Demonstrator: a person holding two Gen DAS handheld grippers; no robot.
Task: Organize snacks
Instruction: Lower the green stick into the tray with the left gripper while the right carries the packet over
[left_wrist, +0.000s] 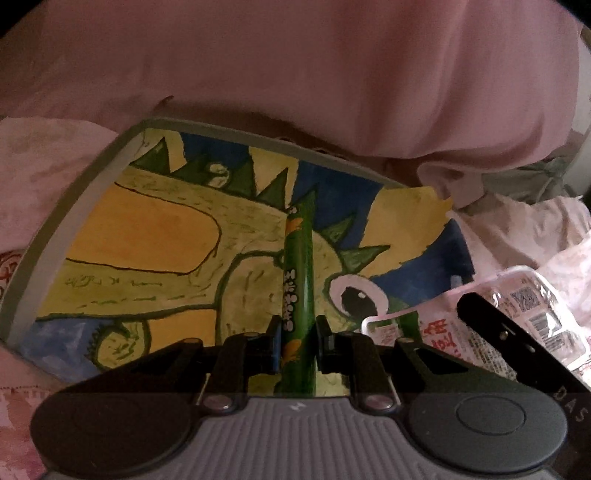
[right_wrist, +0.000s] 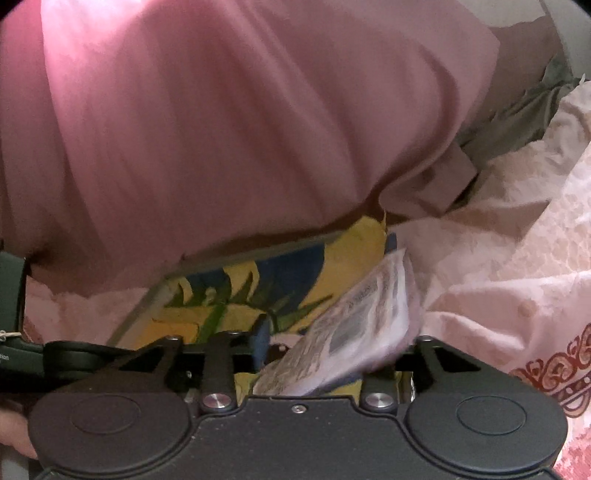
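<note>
Green snack stick: I see it clamped between the left gripper fingers, pointing out over the painted dinosaur tray. Right gripper is closed on a clear printed snack packet, just above the tray's near corner.

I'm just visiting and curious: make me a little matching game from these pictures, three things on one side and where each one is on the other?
Things:
1. green snack stick
2. clear printed snack packet
3. dinosaur painting

Places:
A. lying inside the grey-rimmed tray
B. between the fingers of the left hand-held gripper
C. in the right hand-held gripper

Pairs: 1-B, 2-C, 3-A
</note>
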